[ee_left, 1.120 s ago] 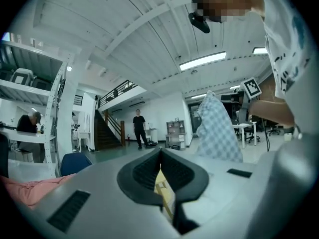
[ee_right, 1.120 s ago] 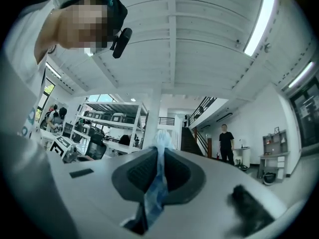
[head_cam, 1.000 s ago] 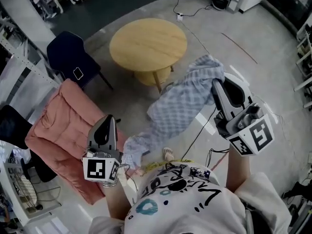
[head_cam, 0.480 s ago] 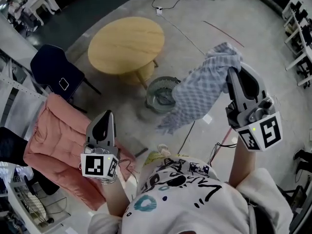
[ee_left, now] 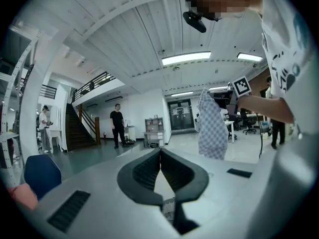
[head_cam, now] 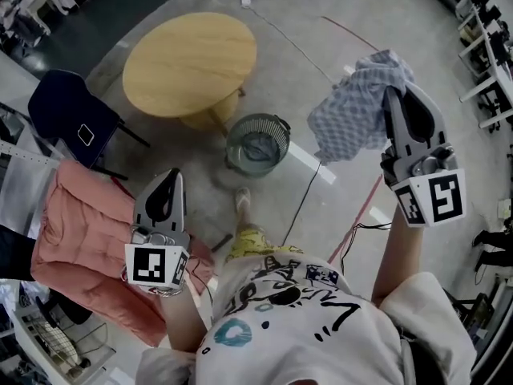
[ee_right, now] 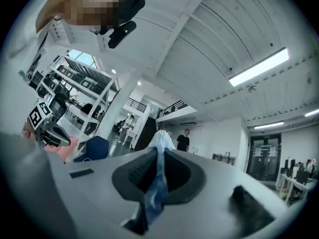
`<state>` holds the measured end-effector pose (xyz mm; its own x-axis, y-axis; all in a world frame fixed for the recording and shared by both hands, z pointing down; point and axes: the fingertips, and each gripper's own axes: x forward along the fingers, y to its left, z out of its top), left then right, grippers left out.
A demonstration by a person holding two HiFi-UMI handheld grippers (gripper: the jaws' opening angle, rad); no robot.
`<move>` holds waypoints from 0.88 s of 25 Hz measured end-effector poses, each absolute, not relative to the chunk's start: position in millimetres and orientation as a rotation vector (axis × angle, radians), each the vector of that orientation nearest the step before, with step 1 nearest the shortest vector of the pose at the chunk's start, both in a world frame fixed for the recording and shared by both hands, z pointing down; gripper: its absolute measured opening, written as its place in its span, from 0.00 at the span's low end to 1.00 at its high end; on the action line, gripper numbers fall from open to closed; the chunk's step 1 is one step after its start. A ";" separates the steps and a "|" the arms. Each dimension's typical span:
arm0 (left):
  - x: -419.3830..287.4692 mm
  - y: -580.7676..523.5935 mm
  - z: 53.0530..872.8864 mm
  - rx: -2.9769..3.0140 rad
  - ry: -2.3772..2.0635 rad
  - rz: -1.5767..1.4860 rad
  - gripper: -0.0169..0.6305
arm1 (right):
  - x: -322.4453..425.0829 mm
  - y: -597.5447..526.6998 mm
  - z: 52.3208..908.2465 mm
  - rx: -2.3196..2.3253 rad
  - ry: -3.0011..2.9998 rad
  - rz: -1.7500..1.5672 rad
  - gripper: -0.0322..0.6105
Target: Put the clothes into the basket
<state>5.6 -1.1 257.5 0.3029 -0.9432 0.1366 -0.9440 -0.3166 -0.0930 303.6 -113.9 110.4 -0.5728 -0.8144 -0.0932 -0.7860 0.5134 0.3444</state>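
My right gripper has its jaws clenched on the checked cloth, which hangs in the air to the right of the basket on the floor. The jaws of my left gripper are pressed together with nothing between them.

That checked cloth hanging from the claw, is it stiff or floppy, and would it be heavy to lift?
Probably floppy: the checked cloth droops in folds from the right claw, which pinches just one bunched edge. Likely light too, since that small pinch carries all of it. It would probably crumple into the basket rather than hold shape.
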 end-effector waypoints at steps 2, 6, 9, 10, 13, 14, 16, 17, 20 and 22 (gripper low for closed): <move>2.6 -21.1 264.0 2.541 -1.804 0.267 0.05 | 305.2 -132.3 114.1 1.435 -2.633 -0.541 0.11; -4.9 -72.6 269.1 2.564 -1.759 0.247 0.05 | 305.4 -166.8 121.8 1.468 -2.609 -0.499 0.11; -15.4 -109.6 266.7 2.598 -1.716 0.245 0.05 | 292.2 -184.4 127.6 1.467 -2.591 -0.476 0.11; -19.3 -120.8 265.2 2.608 -1.703 0.248 0.05 | 285.8 -189.2 128.9 1.460 -2.593 -0.466 0.11; -27.6 -151.8 258.4 2.633 -1.675 0.250 0.05 | 265.5 -200.6 133.2 1.417 -2.624 -0.437 0.11; -29.8 -161.2 256.4 2.640 -1.667 0.246 0.05 | 258.4 -203.9 135.6 1.396 -2.634 -0.432 0.11; -36.2 -179.2 254.6 2.654 -1.656 0.238 0.05 | 242.4 -211.2 143.4 1.347 -2.653 -0.419 0.11; -40.8 -187.2 255.2 2.659 -1.652 0.235 0.05 | 233.3 -214.9 149.2 1.323 -2.663 -0.407 0.11; -56.0 -206.4 261.6 2.664 -1.646 0.221 0.05 | 207.1 -223.8 172.7 1.250 -2.690 -0.349 0.11; -61.2 -216.5 268.1 2.655 -1.644 0.212 0.05 | 193.2 -227.6 189.1 1.186 -2.702 -0.318 0.11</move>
<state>-61.2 -216.5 268.1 0.4391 -0.8903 0.1211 -0.8919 -0.4481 -0.0608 193.2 -227.6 189.1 -0.6683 -0.7404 0.0721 -0.7034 0.6605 0.2626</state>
